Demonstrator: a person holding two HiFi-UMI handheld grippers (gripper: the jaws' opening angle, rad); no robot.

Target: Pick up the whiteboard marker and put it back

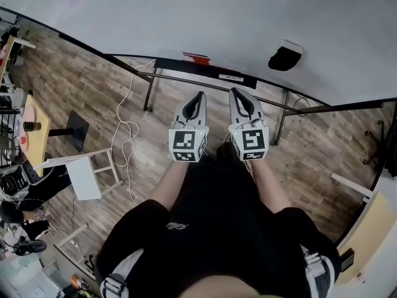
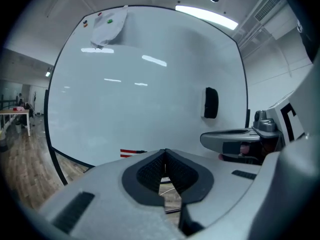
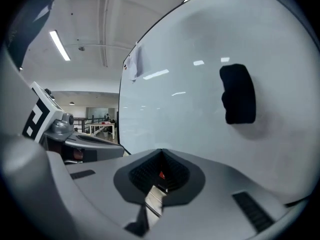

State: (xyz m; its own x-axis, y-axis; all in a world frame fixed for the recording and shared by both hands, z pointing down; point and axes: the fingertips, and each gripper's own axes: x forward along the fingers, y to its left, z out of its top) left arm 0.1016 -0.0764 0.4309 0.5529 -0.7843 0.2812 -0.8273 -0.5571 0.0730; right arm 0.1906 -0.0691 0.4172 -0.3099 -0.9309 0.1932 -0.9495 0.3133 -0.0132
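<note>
Currently, my left tongs [image 1: 200, 96]: pressed together, empty.
My right tongs [image 1: 236, 93]: pressed together, empty.
Marker [image 1: 196, 58]: probably light, stiff, slick; I'd pinch it mid-barrel.

White board [image 1: 186, 17], blk eraser [image 1: 285, 58], red marker [image 1: 196, 58], brn wood-grain floor [image 1: 93, 85].

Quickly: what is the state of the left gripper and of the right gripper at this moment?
The grey left gripper: closed, jaws together, holding nothing.
The grey right gripper: closed, jaws together, holding nothing.
</note>
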